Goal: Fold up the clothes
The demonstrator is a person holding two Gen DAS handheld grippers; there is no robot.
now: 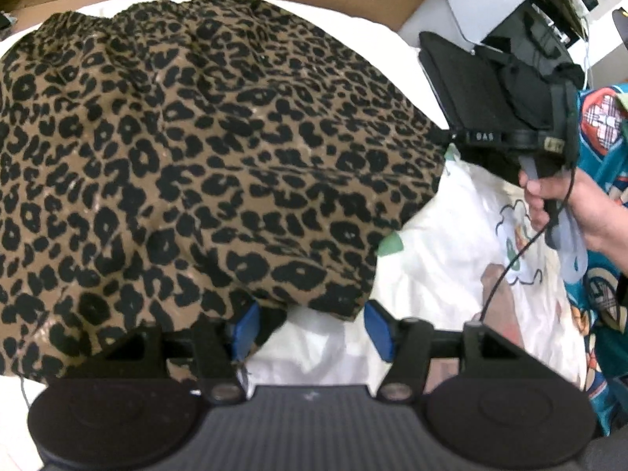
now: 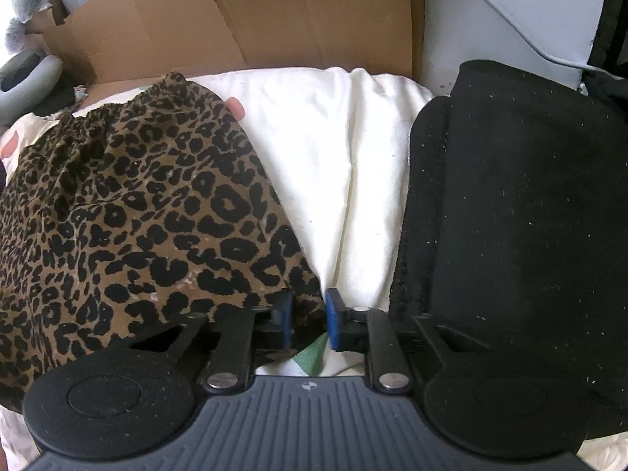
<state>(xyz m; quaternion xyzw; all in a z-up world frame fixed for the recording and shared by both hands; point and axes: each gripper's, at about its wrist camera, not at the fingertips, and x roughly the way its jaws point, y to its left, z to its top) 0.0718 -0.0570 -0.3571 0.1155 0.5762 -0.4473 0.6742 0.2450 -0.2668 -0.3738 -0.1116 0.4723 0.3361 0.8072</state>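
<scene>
Right wrist view shows the right tool (image 2: 309, 316) clamped on the brown leopard-print fabric garment (image 2: 129, 212) corner; the open left tool (image 1: 310, 327) should pinch its hem squarely before lifting.

Left tongs (image 1: 312, 327) with blue pads on black linkage arms, silver pivot screws behind them, ribbed grey housing flanked by two round black discs, right tongs (image 2: 308, 316) built alike, thin black cable trailing from its handle, teal patterned sleeve beyond.
</scene>
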